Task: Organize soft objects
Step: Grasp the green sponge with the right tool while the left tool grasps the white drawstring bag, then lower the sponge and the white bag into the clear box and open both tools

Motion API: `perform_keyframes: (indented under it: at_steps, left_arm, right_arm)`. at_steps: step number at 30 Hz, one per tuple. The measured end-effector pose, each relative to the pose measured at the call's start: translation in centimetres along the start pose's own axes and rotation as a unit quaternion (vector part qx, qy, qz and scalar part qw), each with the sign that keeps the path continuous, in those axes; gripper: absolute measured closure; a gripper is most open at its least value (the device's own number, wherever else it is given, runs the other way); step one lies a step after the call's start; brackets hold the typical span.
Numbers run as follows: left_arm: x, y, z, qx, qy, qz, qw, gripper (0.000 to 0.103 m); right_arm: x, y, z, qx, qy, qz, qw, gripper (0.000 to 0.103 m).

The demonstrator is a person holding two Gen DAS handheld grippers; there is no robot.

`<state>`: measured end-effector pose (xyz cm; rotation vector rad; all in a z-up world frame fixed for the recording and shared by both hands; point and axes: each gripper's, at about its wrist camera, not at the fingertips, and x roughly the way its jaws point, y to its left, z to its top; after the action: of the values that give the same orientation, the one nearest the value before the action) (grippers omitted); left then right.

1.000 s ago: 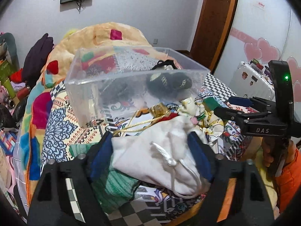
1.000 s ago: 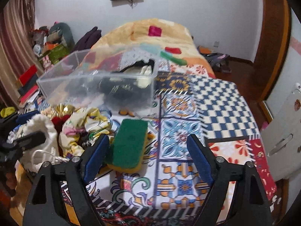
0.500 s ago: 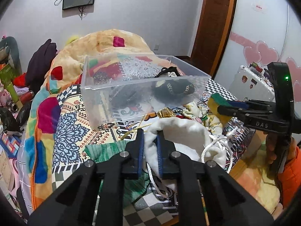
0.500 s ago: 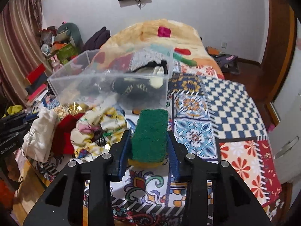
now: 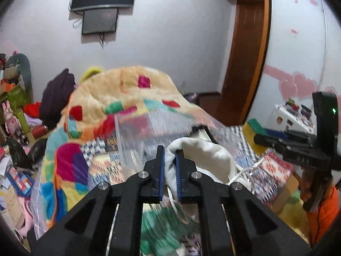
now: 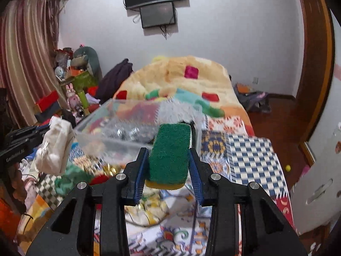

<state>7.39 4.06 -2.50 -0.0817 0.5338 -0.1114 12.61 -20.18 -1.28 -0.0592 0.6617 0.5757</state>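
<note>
With my left gripper (image 5: 169, 171) pinching the white pouch (image 5: 204, 160) and my right gripper (image 6: 168, 170) clamping the sponge (image 6: 170, 153), I clear the clear bin (image 6: 119, 132) rim before releasing.

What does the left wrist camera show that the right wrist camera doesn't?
Left wrist only: pink heart decals on the wall, and the left gripper pinching a fold of the white drawstring pouch.
Right wrist only: striped curtain, blue-and-white checkered cloth patch, and the sponge's green scouring face up close in the right gripper.
Both: clear plastic bin, pouch, sponge, patchwork blanket, wall screen.
</note>
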Motion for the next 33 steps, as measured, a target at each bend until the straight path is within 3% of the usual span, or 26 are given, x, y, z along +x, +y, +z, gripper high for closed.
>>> perform_keyframes:
  at_steps: [5, 12, 18, 28, 31, 33]
  left_arm:
    - [1.7, 0.9, 2.2, -0.006, -0.02, 0.029, 0.9994, 0.095]
    - [5.2, 1.7, 3.1, -0.006, -0.011, 0.057, 0.9983, 0.095]
    - [8.8, 2.5, 2.4, 0.001, 0.024, 0.073, 0.9971, 0.095]
    - [11.6, 1.9, 1.3, 0.023, 0.056, 0.076, 0.9953, 0.094]
    - [11.7, 1.6, 1.2, 0.028, 0.061, 0.077, 0.9947, 0.085]
    - [11.6, 1.6, 1.3, 0.025, 0.064, 0.074, 0.9949, 0.064]
  right_arm:
    - [1.3, 0.9, 1.8, -0.009, -0.017, 0.009, 1.0, 0.069]
    - [3.8, 2.2, 3.7, -0.021, -0.017, 0.028, 0.999, 0.069]
    - [7.3, 3.1, 4.2, -0.038, 0.015, 0.04, 0.998, 0.069]
    - [11.2, 3.5, 2.6, -0.056, 0.079, 0.037, 0.995, 0.068]
    - [11.3, 3.4, 2.4, -0.058, 0.085, 0.033, 0.994, 0.068]
    - [11.0, 3.3, 2.4, -0.059, 0.087, 0.031, 0.994, 0.066]
